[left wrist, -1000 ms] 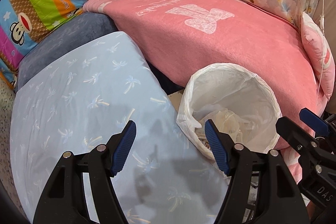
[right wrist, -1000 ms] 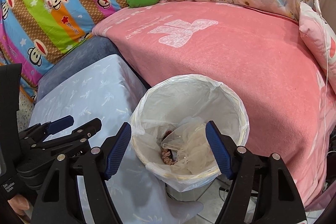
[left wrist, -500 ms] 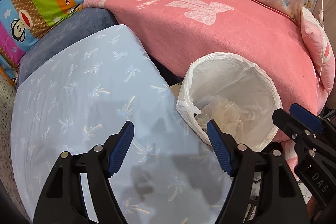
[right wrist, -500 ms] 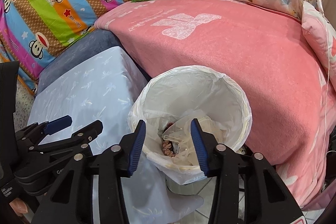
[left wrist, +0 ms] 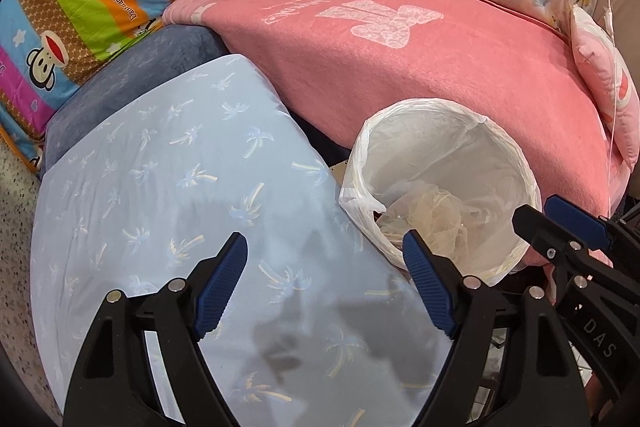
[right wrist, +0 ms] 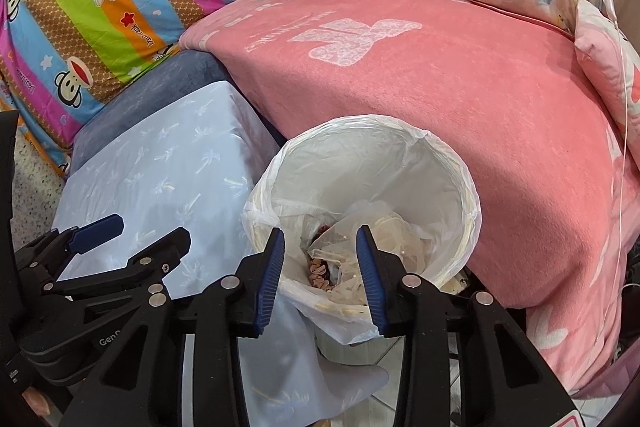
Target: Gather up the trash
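Right tool (right wrist: 320, 273) hovers above crumpled trash (right wrist: 360, 247) inside bin (right wrist: 468, 227).

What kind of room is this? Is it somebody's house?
Probably a home, likely a living room or bedroom. There is a couch or bed under a pink blanket, a cartoon monkey cushion, and a small trash bin with a plastic liner beside it.
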Motion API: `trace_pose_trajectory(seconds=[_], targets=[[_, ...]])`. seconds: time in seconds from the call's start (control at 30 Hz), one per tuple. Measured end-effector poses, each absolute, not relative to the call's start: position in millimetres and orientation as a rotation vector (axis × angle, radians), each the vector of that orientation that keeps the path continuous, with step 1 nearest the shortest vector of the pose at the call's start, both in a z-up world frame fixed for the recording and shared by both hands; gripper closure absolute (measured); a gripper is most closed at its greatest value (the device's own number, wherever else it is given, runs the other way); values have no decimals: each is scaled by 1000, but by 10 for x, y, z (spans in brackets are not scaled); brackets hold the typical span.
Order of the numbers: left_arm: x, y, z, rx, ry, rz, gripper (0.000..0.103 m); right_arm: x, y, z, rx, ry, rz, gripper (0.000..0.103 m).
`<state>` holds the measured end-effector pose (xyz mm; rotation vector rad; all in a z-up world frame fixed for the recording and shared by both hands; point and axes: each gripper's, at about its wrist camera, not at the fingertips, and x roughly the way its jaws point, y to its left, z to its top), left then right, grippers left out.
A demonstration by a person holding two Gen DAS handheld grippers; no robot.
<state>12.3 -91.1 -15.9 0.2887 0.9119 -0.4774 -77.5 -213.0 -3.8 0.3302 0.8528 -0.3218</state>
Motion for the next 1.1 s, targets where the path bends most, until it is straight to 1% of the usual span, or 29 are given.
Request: trace_pose_trajectory(seconds=[0.33,0.37,0.43,0.5,0.6,0.77,0.93,1.1], targets=[[51,-914,-128,302,898,-465,25,-868,-2108,-44,326,852,-333,63],[48,-915,-126,301,898,-464,24,-880,-2101,-42,325,851,-334,63],[38,-915,-123,300,896,-462,24,-904,-2096,-35,323,848,-339,55],[20,-917,-124,299,896,-461,24,-926,-2095,-35,321,845,-342,53],[11,-919,-126,300,897,-458,24,-954,-2085,-40,320,844,-346,47],[-12,-934,-131,302,899,-454,24,-988,-2103,-58,330,849,-351,46],[-43,-948,-139,303,893,-445,24,-1020,-2106,-61,332,849,-357,40],[-59,-952,-137,305,885,-437,24,-1037,-2111,-53,332,841,-360,37]])
